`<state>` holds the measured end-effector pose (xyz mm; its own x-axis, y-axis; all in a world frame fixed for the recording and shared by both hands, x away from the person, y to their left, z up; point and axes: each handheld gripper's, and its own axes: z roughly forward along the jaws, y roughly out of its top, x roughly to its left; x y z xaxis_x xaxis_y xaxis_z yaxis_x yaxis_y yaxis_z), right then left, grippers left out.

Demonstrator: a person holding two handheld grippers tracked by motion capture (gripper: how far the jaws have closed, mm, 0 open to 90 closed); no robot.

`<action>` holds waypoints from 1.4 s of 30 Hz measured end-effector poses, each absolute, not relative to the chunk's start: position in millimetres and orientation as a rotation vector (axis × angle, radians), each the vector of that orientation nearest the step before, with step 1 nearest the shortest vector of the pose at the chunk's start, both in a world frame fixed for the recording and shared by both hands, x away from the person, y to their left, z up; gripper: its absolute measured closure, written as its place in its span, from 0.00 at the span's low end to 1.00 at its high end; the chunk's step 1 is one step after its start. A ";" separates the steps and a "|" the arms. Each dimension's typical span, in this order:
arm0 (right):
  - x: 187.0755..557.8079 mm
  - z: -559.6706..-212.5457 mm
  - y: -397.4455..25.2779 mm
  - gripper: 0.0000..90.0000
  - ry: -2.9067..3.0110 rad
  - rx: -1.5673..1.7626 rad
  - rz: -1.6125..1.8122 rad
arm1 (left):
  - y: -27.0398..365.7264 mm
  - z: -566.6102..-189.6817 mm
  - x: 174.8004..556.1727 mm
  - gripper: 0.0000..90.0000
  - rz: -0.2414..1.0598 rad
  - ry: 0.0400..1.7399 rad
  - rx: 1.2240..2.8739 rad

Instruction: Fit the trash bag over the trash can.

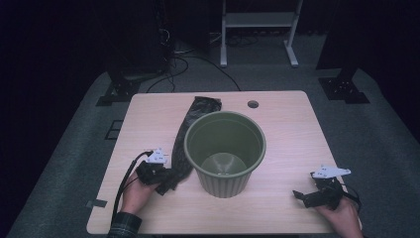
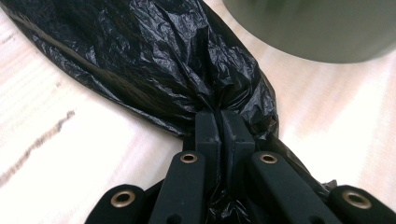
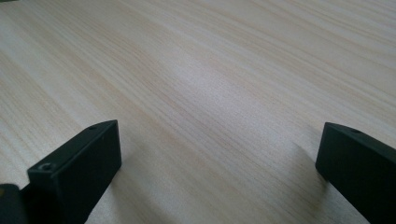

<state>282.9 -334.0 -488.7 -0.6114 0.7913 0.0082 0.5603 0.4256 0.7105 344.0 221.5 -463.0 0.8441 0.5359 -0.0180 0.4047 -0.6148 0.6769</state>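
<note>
A green plastic bin [image 1: 225,151] stands upright and empty in the middle of the wooden table [image 1: 287,124]. A crumpled black plastic bag [image 1: 185,134] lies stretched along the bin's left side. My left gripper [image 1: 161,178] is shut on the bag's near end, and in the left gripper view the bag [image 2: 154,60] bunches between the closed jaws of my left gripper [image 2: 220,122], with the bin's wall [image 2: 317,28] just beyond. My right gripper [image 1: 302,197] rests at the table's near right, open, its fingers [image 3: 79,168] wide apart over bare wood.
A round cable hole [image 1: 253,104] sits near the table's far edge. Beyond the table are a white frame [image 1: 257,29], dark stand bases [image 1: 116,91] and cables on the grey floor.
</note>
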 end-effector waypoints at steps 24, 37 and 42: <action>282.8 -488.7 -334.0 0.00 2.357 1.163 0.989 | 252.6 -462.9 277.6 0.95 0.194 0.671 2.321; 282.9 -488.7 -334.0 0.00 2.356 1.163 0.989 | 271.3 -458.4 258.0 0.40 0.225 0.798 2.261; 282.8 -488.7 -334.0 0.00 2.356 1.163 0.988 | 272.9 -450.7 261.8 0.19 0.239 0.821 2.220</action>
